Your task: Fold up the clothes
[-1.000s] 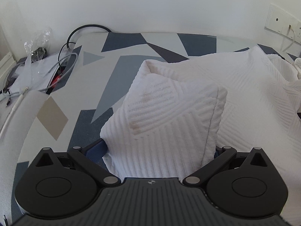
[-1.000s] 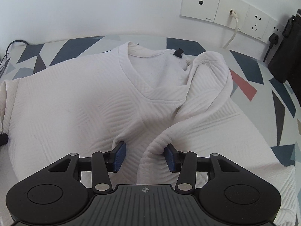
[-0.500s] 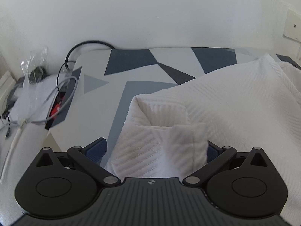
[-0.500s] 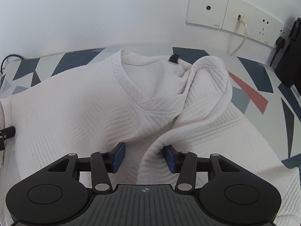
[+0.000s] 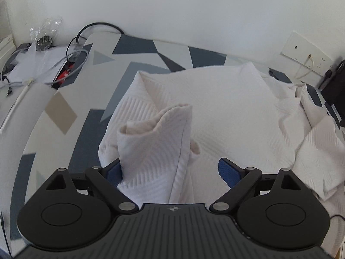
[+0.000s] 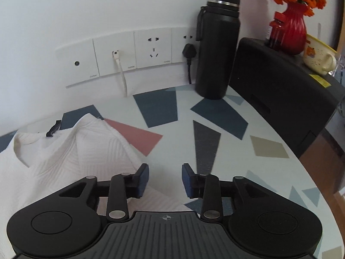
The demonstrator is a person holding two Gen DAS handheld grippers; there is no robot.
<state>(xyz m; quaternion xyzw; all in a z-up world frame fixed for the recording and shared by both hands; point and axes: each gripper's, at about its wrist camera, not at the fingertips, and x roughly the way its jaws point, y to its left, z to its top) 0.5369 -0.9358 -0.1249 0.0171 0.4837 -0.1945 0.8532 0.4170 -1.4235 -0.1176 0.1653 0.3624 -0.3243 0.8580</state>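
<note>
A white textured sweater (image 5: 226, 112) lies spread on the patterned table (image 5: 138, 51). Its left sleeve cuff (image 5: 155, 142) stands up in a rumpled fold between the jaws of my left gripper (image 5: 170, 169). The jaws are wide and closing; the left pad touches the cloth and the right pad is clear of it. In the right wrist view the sweater's shoulder and collar (image 6: 75, 151) fill the lower left. My right gripper (image 6: 165, 179) hovers past the sweater's right edge over bare table (image 6: 215, 116), its jaws opening with nothing between them.
A black flask (image 6: 217, 47) stands by the wall sockets (image 6: 133, 54). A black case (image 6: 280, 90) carries a red vase (image 6: 289, 32) and a mug (image 6: 319, 58). Cables and a plastic bag (image 5: 43, 64) lie off the table's left end.
The right gripper swung right, off the sweater's middle and its folded sleeve, to the table beside the garment. The left gripper rose and the cuff now stands upright between its jaws.
</note>
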